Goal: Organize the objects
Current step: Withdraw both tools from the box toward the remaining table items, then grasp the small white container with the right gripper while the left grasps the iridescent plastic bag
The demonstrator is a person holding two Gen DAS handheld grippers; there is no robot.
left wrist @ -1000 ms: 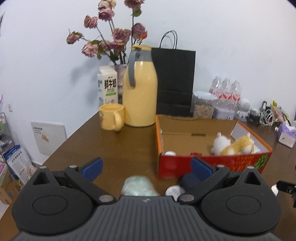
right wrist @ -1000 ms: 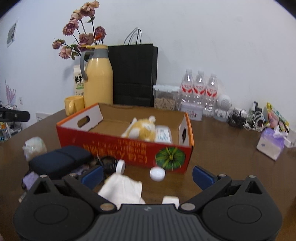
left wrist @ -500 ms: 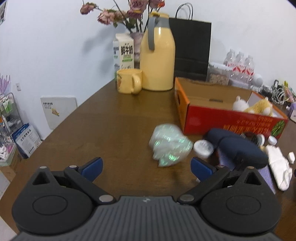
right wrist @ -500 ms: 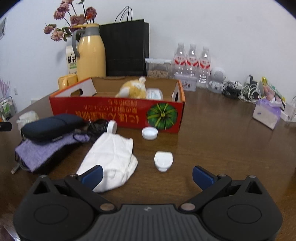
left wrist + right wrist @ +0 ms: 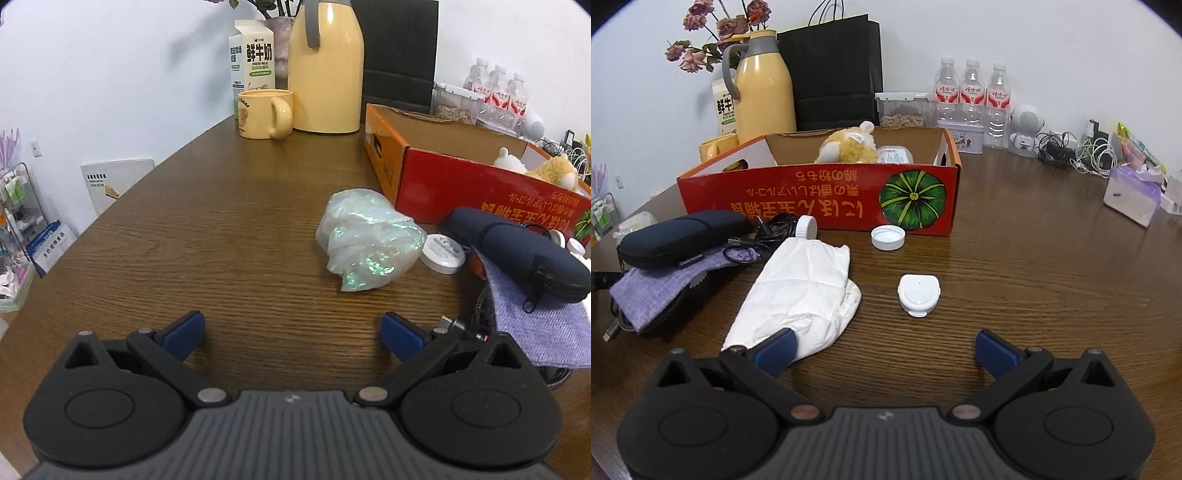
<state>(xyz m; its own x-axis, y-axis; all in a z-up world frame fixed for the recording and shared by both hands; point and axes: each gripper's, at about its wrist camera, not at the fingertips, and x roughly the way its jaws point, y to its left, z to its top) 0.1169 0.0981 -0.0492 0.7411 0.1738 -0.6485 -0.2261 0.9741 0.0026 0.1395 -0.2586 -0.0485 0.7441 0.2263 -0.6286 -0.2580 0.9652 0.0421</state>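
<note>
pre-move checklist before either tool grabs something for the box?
1. Left tool open and empty: ok.
2. Right tool open and empty: ok.
3. Crumpled wrap ahead of left tool, nothing on it: ok.
4. White case ahead of right tool, lying apart: ok.
5. Free room in box: ok; plush fills only part.
6. Pouch free to lift: not ok; it lies on the purple cloth with cable beside.
</note>
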